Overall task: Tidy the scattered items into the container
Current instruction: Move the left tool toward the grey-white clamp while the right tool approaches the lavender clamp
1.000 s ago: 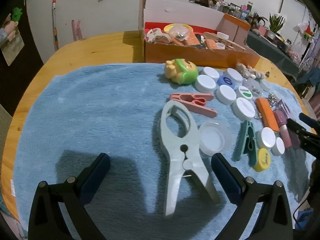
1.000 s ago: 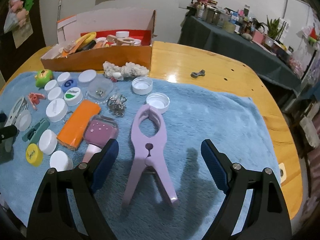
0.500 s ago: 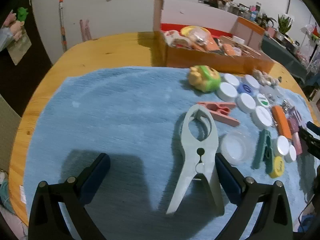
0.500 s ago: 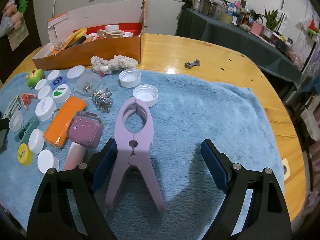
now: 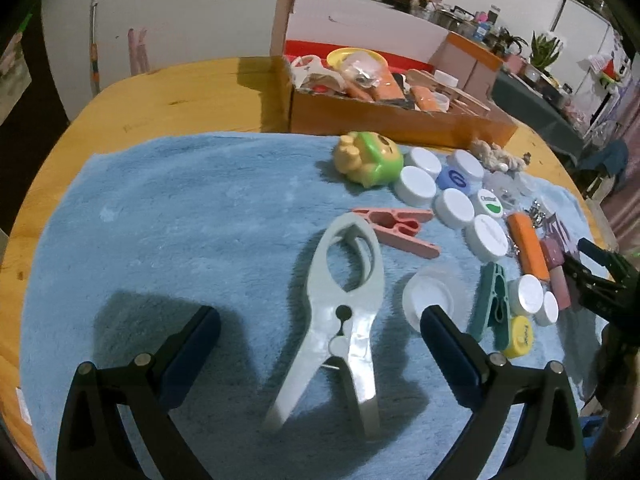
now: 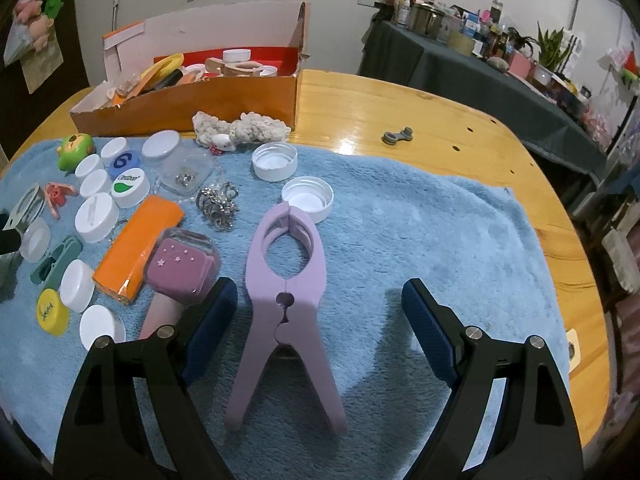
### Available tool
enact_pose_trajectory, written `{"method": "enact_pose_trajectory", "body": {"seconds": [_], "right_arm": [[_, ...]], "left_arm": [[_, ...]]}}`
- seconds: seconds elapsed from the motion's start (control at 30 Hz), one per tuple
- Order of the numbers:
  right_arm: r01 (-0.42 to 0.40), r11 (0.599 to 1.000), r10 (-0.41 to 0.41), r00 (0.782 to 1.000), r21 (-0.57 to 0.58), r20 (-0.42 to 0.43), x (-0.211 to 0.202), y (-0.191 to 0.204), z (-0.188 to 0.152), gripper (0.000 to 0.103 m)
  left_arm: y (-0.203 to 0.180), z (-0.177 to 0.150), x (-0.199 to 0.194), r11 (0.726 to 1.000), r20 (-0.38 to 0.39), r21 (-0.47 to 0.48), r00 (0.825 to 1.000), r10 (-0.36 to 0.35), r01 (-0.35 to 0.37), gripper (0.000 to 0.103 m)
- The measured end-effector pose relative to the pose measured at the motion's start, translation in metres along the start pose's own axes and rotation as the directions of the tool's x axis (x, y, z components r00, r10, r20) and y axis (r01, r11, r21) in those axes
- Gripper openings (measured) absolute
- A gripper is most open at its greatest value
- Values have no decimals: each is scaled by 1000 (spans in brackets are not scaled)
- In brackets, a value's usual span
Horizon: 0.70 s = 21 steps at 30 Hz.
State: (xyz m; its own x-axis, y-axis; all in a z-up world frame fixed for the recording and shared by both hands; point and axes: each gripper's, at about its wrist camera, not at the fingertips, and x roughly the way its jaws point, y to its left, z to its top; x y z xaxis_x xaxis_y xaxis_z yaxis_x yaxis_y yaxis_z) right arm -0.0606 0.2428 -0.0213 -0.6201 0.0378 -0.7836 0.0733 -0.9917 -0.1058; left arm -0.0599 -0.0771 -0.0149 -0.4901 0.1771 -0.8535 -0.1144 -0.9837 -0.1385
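A large pale grey-green clamp [image 5: 344, 312] lies flat on the blue towel [image 5: 180, 216], its handles between the wide-apart fingers of my left gripper [image 5: 320, 332], which is open and not touching it. In the right wrist view a large lilac clamp [image 6: 286, 292] lies on the towel [image 6: 420, 220] between the fingers of my right gripper [image 6: 316, 304], open too and clear of it. The cardboard box [image 5: 392, 116] [image 6: 188, 100], holding several items, stands at the back of the table.
Several bottle caps [image 5: 452, 208] [image 6: 96, 220], a green toy [image 5: 370, 158], a pink peg [image 5: 396, 228], a teal peg [image 5: 494, 300], an orange block [image 6: 138, 248], a purple bottle [image 6: 176, 276], metal rings [image 6: 218, 204] and a knitted piece [image 6: 240, 128] lie scattered. The wooden table's edge [image 6: 580, 280] runs at right.
The left view swung so the grey-green clamp first shifted right, then settled centred between the left fingers. The lilac clamp now sits nearer the middle of the right gripper. Both grippers stayed open.
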Motion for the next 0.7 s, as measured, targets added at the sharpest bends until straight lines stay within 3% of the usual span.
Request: {"method": "enact_pose_trajectory", "body": {"seconds": [0.27, 0.7], "right_arm": [[6, 1000, -6, 1000, -21, 7, -1, 2, -1, 83], [-4, 1000, 4, 1000, -16, 2, -1, 0, -2, 83]], "left_arm": [[-6, -1, 0, 998, 0, 56, 1000, 18, -18, 84], [-1, -2, -4, 996, -8, 93, 1000, 19, -18, 84]]}}
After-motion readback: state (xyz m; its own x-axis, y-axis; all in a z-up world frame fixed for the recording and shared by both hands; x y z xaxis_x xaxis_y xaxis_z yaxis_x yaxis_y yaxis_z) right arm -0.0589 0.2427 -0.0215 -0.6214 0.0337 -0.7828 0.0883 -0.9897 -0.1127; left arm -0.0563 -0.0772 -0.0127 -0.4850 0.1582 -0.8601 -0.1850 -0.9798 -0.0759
